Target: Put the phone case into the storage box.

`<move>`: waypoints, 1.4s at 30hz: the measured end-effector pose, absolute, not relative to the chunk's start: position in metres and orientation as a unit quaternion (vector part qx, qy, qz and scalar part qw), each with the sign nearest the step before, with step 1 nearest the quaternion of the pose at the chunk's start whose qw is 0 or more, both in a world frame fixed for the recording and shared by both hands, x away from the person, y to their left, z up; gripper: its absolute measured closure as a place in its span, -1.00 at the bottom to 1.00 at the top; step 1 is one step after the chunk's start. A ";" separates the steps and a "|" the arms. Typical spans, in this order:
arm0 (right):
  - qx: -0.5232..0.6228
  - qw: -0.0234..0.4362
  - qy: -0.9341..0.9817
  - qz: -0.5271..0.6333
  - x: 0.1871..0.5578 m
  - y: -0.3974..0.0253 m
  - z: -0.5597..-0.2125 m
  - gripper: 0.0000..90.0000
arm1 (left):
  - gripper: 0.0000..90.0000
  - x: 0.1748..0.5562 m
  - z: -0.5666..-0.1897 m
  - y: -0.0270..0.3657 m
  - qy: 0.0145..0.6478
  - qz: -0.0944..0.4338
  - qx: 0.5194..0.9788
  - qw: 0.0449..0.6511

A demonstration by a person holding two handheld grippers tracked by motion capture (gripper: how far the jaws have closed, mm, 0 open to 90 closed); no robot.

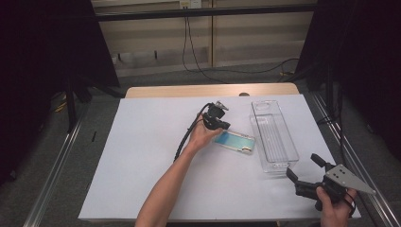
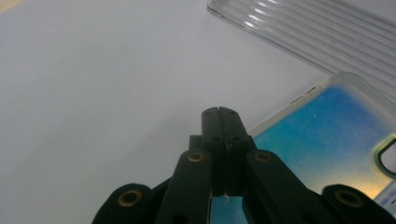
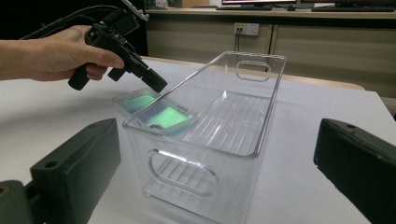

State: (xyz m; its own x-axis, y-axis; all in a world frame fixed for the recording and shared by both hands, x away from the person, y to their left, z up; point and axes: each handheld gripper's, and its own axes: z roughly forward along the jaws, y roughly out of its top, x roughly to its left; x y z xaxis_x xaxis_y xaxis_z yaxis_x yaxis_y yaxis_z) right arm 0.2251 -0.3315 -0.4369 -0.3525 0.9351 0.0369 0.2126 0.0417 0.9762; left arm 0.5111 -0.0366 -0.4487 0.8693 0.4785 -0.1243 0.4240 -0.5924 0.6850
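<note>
Nearest the high camera, at the bench's near right corner, the right tool (image 1: 305,167) sits in the person's right hand (image 1: 336,208) with its jaws spread wide and nothing between them. Its tips point toward the near end of the bin (image 1: 274,135) without touching it. In the right gripper view those two black jaws stand far apart at the bottom corners, with the bin (image 3: 219,135) between and beyond them.

That bin is a clear, ribbed plastic box with oval handle cut-outs at both ends, standing lengthwise on the white bench (image 1: 156,151). It has nothing inside; the colours seen through its wall belong to the case behind it.

A phone case (image 1: 235,140), blue-green with a clear rim, lies flat on the bench just beside the bin's left wall.

Held in the left hand (image 1: 201,136), the left tool (image 1: 225,126) slants down onto the case's far left corner. In the left gripper view its jaws are pressed together, tips (image 2: 219,114) over the case's edge (image 2: 327,140); whether they pinch the rim I cannot tell.
</note>
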 end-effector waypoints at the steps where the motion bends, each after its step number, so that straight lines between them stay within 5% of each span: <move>1: 0.453 0.345 0.634 0.524 0.225 -0.331 -0.437 -1.00 | 1.00 0.511 -0.449 -0.036 0.254 0.034 0.892 0.373; 42: 0.451 0.347 0.635 0.523 0.225 -0.332 -0.437 -1.00 | 0.99 0.497 -0.442 -0.026 0.229 0.024 0.909 0.349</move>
State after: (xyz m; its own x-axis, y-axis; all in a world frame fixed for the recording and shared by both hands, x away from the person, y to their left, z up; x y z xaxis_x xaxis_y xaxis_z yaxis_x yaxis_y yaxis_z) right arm 0.2249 -0.3316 -0.4365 -0.3538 0.9348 0.0310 0.2099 0.0471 0.9766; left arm 0.4973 -0.0257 -0.4421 0.8940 0.4326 -0.1165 0.3995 -0.6522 0.6442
